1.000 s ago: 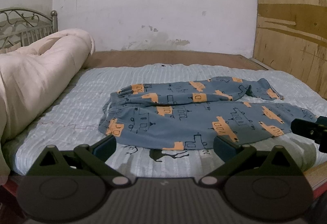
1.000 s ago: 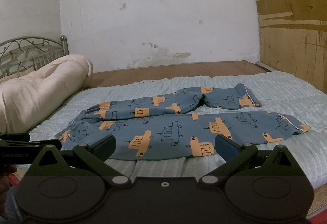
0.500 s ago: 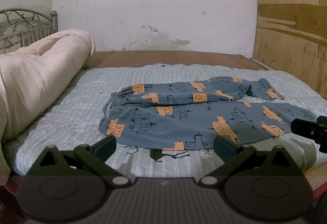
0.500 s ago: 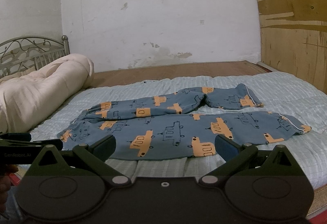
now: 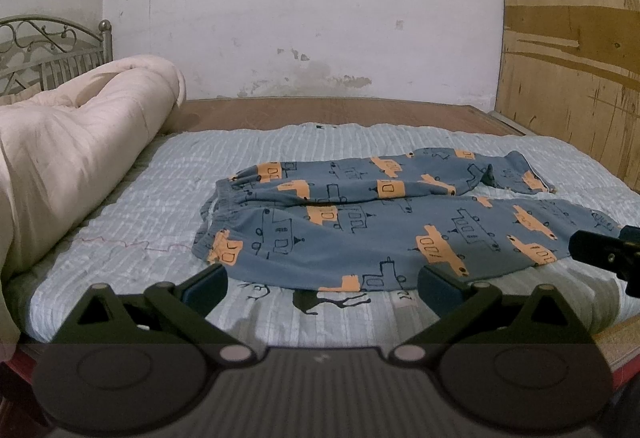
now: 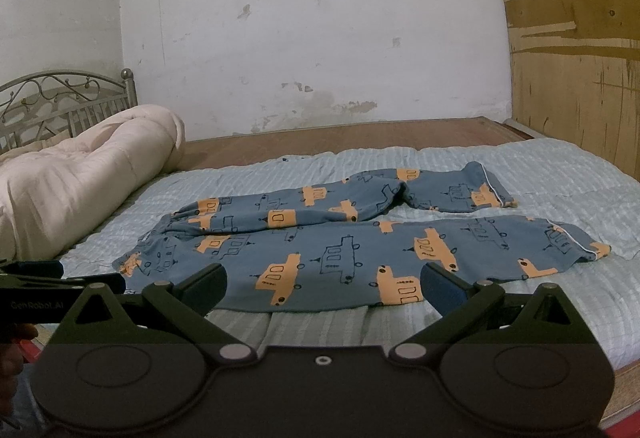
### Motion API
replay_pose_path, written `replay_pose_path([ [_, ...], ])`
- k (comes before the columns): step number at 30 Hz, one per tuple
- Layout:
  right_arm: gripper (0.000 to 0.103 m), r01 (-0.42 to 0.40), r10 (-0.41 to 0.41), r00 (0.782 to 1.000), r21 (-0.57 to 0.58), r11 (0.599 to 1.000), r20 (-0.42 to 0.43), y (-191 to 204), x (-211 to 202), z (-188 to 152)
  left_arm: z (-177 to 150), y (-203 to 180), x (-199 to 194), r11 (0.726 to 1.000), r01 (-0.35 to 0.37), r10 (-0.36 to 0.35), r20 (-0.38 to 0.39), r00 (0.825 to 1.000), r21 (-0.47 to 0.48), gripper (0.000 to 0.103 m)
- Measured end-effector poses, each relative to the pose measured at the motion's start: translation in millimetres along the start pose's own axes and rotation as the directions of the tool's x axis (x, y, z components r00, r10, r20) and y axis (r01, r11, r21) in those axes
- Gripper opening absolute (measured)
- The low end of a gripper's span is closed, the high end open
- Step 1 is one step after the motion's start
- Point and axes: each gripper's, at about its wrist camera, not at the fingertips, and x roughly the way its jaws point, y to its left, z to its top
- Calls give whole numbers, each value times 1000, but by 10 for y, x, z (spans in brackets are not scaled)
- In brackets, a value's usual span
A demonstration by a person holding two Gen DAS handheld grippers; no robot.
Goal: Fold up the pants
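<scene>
Blue pants [image 5: 360, 230] with orange vehicle prints lie spread on the bed, waistband to the left, both legs running right. The far leg bends near its cuff [image 6: 480, 190]. My left gripper [image 5: 322, 286] hovers open just short of the near edge of the pants, close to the waistband corner, holding nothing. My right gripper [image 6: 322, 288] is open too, over the near leg [image 6: 340, 262], also holding nothing. The right gripper's tip [image 5: 600, 254] shows at the right edge of the left wrist view; the left gripper's tip [image 6: 36, 278] shows at the left edge of the right wrist view.
A light blue quilted sheet [image 5: 160, 206] covers the mattress. A rolled cream duvet [image 5: 68, 158] lies along the left side by a metal headboard [image 6: 60, 98]. Bare wood of the bed base [image 6: 340, 134] runs along the white wall; a plywood panel [image 5: 572, 78] stands at right.
The left wrist view has crept slightly closer and higher over the pants; the right wrist view has barely shifted. The pants lie as before and both grippers stay open.
</scene>
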Motion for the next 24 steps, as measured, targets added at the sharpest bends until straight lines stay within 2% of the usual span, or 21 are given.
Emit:
replay_pose_path([
  [16,102,-1,1,1000,0,1000,-3,3,22,34,-68,-3,34,1000,8,-8,-12,1000,4,103],
  [24,102,20,-21,998,-11,1000,-57,34,106,-64,-50,7,125,1000,10,-9,-73,997,8,103],
])
